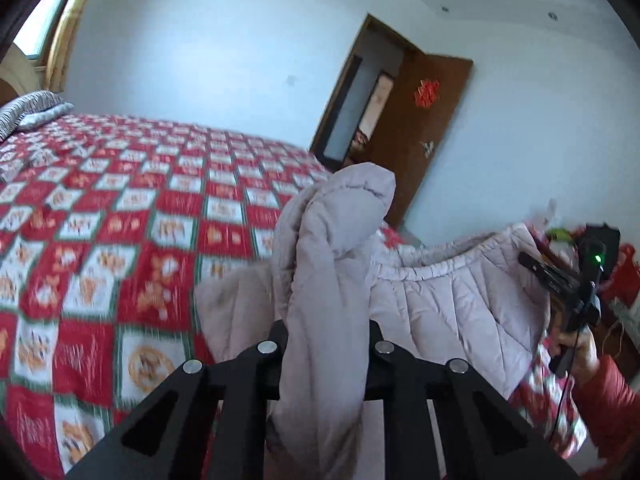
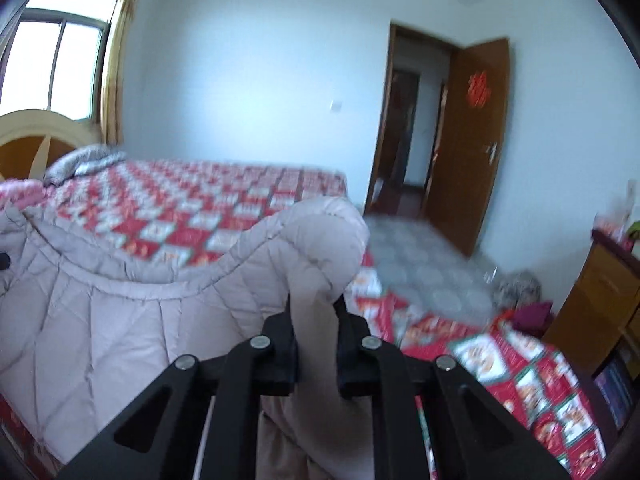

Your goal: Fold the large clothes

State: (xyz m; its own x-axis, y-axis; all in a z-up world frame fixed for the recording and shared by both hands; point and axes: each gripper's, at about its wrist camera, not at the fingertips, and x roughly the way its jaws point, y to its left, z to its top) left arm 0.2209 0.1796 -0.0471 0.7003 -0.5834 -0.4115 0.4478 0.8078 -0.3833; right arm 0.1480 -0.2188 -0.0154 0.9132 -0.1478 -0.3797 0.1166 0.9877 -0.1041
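A large pale pink-grey quilted coat (image 1: 448, 300) hangs stretched between my two grippers above the bed. My left gripper (image 1: 326, 332) is shut on a bunched corner of the coat, which rises past the fingers. My right gripper (image 2: 316, 312) is shut on the other end of the coat (image 2: 120, 320), whose hem curves away to the left. In the left wrist view the right gripper (image 1: 568, 280) shows at the far right, held by a hand in a red sleeve.
The bed (image 1: 120, 208) with a red, white and green checked cover fills the left. A grey pillow (image 2: 88, 160) and headboard (image 2: 36, 136) are at its far end. An open brown door (image 2: 468, 140), tiled floor (image 2: 432, 264) and a wooden cabinet (image 2: 596, 300) are on the right.
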